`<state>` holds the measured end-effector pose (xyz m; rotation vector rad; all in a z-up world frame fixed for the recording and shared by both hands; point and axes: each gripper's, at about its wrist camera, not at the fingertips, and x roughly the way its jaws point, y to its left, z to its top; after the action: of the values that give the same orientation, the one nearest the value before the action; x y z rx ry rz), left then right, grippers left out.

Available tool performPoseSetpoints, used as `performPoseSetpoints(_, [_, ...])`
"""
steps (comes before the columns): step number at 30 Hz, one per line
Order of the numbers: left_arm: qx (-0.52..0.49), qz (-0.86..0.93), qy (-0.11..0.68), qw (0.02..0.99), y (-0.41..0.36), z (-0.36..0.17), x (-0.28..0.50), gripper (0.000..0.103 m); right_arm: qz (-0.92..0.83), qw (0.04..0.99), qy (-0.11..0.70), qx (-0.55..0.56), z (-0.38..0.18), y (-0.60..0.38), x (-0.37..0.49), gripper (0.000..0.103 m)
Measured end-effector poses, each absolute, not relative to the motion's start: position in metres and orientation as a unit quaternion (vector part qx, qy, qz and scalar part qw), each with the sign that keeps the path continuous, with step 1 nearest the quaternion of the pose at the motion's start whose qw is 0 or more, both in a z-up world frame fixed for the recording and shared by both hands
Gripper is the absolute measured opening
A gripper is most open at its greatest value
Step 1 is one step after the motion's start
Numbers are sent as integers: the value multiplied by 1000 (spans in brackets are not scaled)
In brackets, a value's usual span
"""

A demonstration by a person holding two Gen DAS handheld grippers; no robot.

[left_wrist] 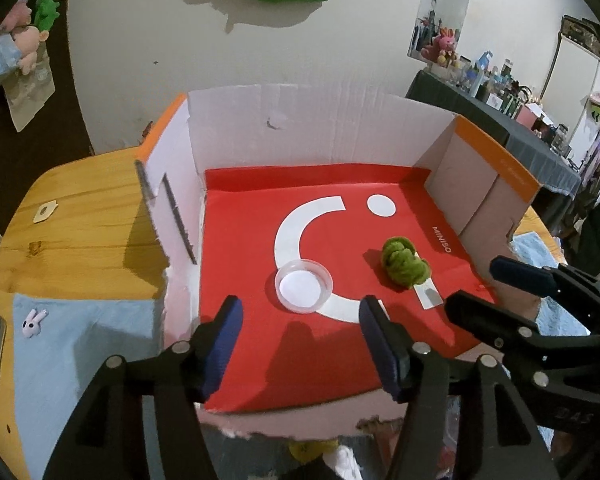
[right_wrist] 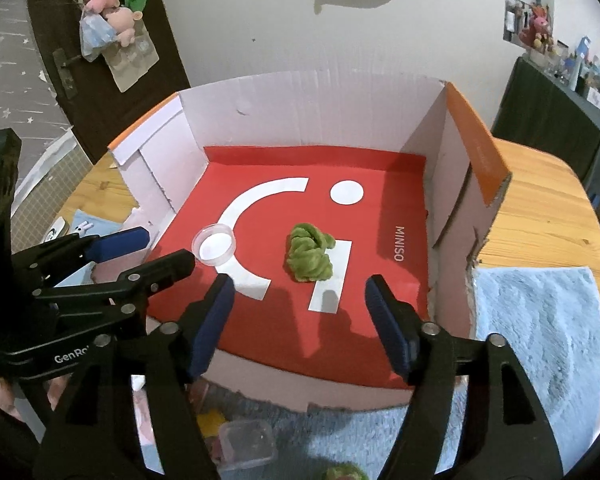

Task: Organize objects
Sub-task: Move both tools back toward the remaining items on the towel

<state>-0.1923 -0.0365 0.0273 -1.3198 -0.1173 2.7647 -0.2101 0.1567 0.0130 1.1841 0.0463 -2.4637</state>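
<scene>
The fuzzy green chenille toy (right_wrist: pixel 309 253) lies on the red paper floor of the white cardboard box (right_wrist: pixel 300 112), the round clear plastic dish (right_wrist: pixel 214 245) near it and apart. Both look freshly placed. The left gripper (left_wrist: pixel 298 344) and right gripper (right_wrist: pixel 300 316) hover over the near edge, jaws apart and empty. Next likely means fetching another item from outside the box.

The left gripper (left_wrist: pixel 300 320) and the right gripper (right_wrist: pixel 300 300) hung side by side, both tilted steeply downward, each with its blue-padded jaws spread apart and nothing between them, while bare fingers (right_wrist: pixel 4 400) showed at the left one's handle.
</scene>
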Motion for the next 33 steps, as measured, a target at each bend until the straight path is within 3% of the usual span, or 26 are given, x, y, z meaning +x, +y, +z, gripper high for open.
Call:
performPoseSetpoints(14, [-410,911,-41,26,-41,39,-161,79,-893,202,19,401,27,161,-179,81])
performPoseSetpoints(18, [-401,915,-41,24,-41,43,-152,89,-896,202,23,394,31,162,-170,83])
performPoseSetpoints(33, [-382,923,-40,22,-41,52,-117,96,-905,200,28,375,41,165,-137,88])
